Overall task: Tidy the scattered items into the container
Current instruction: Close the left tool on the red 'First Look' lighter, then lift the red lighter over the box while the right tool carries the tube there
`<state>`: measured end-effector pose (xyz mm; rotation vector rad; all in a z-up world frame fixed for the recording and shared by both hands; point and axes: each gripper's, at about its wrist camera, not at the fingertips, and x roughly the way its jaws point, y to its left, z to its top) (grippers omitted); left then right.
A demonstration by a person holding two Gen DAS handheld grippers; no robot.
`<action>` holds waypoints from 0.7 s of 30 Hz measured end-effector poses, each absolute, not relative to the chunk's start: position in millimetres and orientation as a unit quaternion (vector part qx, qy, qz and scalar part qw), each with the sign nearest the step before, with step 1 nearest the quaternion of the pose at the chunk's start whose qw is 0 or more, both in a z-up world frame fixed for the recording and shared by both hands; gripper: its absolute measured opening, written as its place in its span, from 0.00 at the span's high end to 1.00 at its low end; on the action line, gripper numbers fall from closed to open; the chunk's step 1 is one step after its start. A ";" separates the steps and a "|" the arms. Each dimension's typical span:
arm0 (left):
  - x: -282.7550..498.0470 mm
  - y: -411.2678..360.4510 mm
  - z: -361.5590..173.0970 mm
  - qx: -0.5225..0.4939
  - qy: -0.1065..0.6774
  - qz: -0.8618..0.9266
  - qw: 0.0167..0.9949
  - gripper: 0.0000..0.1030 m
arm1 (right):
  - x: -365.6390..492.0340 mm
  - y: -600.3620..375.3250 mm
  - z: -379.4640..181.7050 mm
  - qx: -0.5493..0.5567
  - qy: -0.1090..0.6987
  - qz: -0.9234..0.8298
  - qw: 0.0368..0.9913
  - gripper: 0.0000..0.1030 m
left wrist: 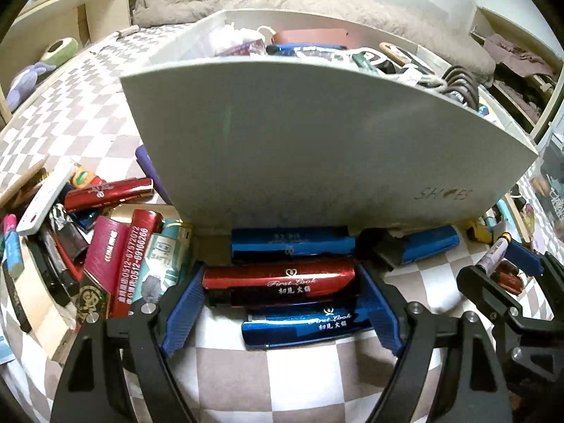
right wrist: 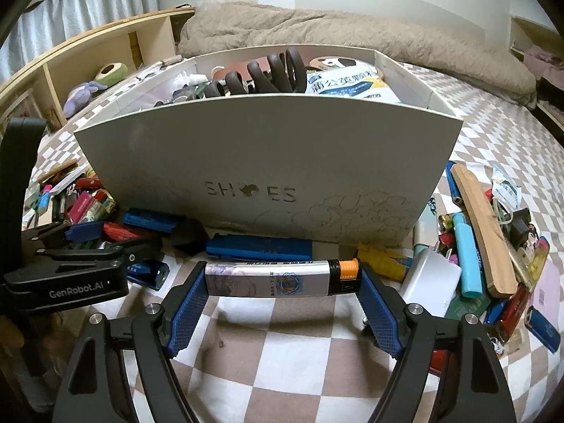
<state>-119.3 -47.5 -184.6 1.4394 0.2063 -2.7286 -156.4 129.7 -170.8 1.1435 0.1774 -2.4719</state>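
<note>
Crosswise, red lighter point(left wrist: 278, 278) clamped in left gripper point(left wrist: 282, 292); right gripper point(right wrist: 282, 282) grips white lighter point(right wrist: 271, 278).

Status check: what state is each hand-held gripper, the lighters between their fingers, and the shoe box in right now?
Left hand-held gripper: closed on the red lighter.
Right hand-held gripper: closed on the silver lighter, lengthwise.
Shoe box: open-topped, nearly full.
Blue lighter: lying loose on the checkered cover.

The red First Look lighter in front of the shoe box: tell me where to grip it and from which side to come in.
Grip the red lighter by its two short ends, coming down from above and in front. It lies flat and crosswise on the checkered cover, with blue lighters tight against both long sides, so only the ends are free. The left gripper already brackets it that way, a pad at each end.
</note>
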 end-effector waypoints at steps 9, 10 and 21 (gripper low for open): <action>-112.1 -38.6 -161.7 0.438 0.065 -0.896 0.026 0.19 | -150.2 128.0 -157.2 0.391 0.063 -0.895 0.204 0.21; -109.2 -37.9 -159.8 0.435 0.064 -0.898 0.025 0.19 | -149.3 127.9 -155.4 0.389 0.060 -0.896 0.205 0.21; -99.3 -33.4 -128.9 0.396 0.073 -0.915 0.013 0.19 | -140.4 129.5 -134.3 0.364 0.045 -0.909 0.199 0.21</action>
